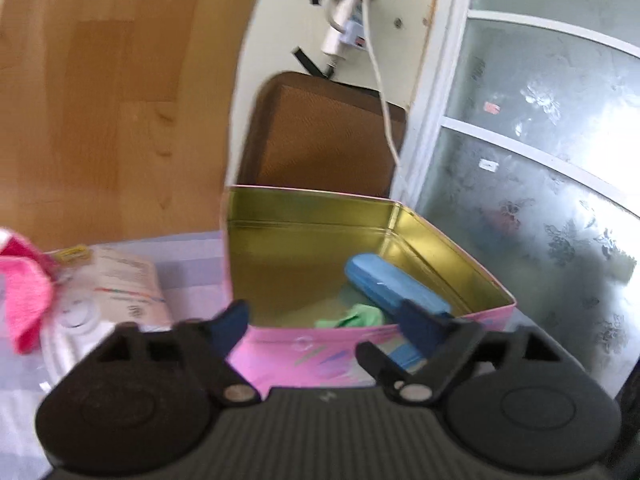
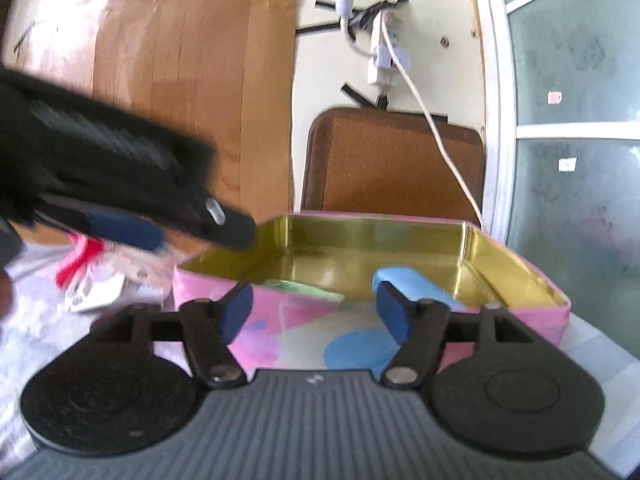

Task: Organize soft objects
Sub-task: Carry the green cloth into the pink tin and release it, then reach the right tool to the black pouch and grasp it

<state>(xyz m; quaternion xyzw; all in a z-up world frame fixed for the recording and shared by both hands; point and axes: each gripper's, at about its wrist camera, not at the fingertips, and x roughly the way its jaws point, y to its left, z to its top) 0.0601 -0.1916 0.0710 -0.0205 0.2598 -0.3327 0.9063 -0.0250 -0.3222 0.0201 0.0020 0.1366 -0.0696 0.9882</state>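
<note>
A pink tin box (image 1: 304,352) with a gold inside stands open just ahead of both grippers; it also shows in the right wrist view (image 2: 280,320). Inside lie a blue soft case (image 1: 396,284) and a green cloth (image 1: 352,318); both also show in the right wrist view, the case (image 2: 412,282) and the cloth (image 2: 304,289). My left gripper (image 1: 326,320) is open and empty at the box's near wall. My right gripper (image 2: 316,312) is open and empty at the near wall too. The left gripper (image 2: 160,220) shows blurred at the box's left corner. A pink cloth (image 1: 24,296) lies far left.
A white packet (image 1: 120,292) and white plastic items (image 1: 68,332) lie left of the box on the pale tablecloth (image 1: 192,256). A brown chair back (image 1: 320,136) stands behind the box. A frosted window (image 1: 540,160) is on the right, a wooden panel (image 1: 112,100) on the left.
</note>
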